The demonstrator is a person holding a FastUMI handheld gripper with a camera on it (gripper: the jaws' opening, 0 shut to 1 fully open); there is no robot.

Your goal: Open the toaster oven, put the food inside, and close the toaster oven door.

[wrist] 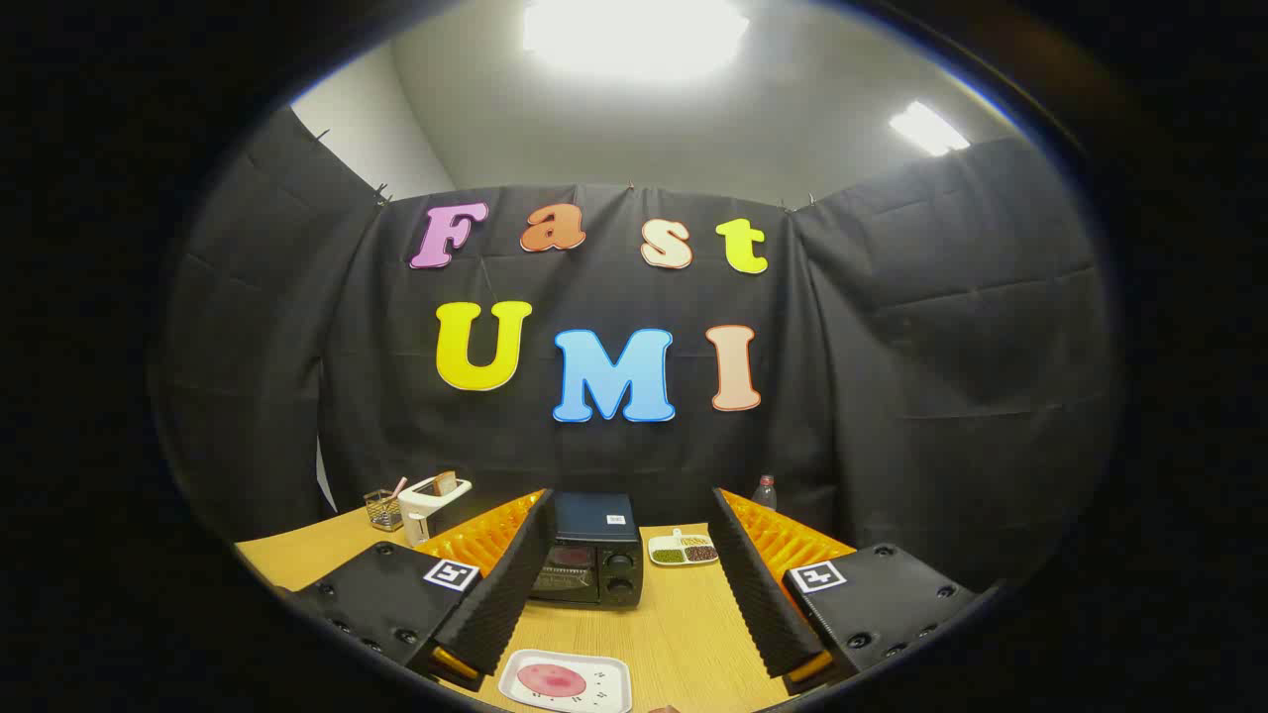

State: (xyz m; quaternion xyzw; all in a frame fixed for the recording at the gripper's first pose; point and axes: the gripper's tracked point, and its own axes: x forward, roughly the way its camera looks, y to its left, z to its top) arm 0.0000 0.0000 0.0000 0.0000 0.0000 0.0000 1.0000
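Observation:
A black toaster oven (591, 558) stands on the wooden table (684, 624) beyond my fingers, its door shut and two knobs at its right side. A white tray (567, 682) with a round pink piece of food (550, 679) lies near the table's front edge, below and between my fingers. My gripper (627, 525) is open, held above the table with nothing between its fingers.
A white toaster (433, 505) with a slice of bread in it and a small wire basket (383, 509) stand at the back left. A white divided dish (683, 550) of beans lies right of the oven. A bottle (764, 490) stands behind the right finger.

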